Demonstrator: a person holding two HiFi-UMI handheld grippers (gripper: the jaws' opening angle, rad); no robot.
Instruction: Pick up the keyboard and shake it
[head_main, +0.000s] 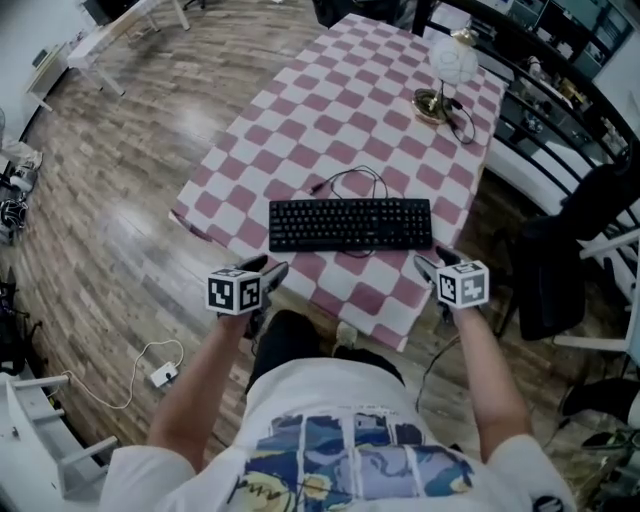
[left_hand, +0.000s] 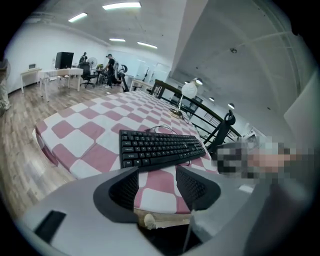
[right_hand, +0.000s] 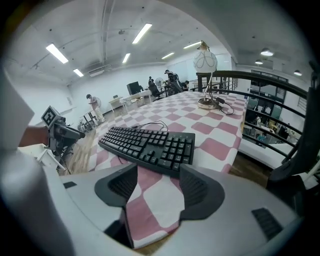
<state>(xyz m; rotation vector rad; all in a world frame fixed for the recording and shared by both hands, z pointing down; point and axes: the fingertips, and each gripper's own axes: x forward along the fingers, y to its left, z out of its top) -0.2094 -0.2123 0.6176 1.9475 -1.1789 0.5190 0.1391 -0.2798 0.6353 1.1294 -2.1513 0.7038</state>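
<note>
A black keyboard (head_main: 351, 224) lies flat near the front edge of the table with the pink-and-white checked cloth (head_main: 330, 110); its black cable loops behind it. My left gripper (head_main: 270, 274) hovers just off the keyboard's front left corner, jaws open and empty. My right gripper (head_main: 428, 268) is off the front right corner, also open and empty. In the left gripper view the keyboard (left_hand: 159, 148) lies beyond the open left gripper (left_hand: 157, 186), apart from it. In the right gripper view the keyboard (right_hand: 150, 143) sits just past the right gripper (right_hand: 157, 186).
A desk lamp with a white globe shade (head_main: 448, 72) stands at the table's far right, its cord trailing. A black chair (head_main: 560, 265) is right of the table. A white power adapter with cable (head_main: 160, 373) lies on the wooden floor at left.
</note>
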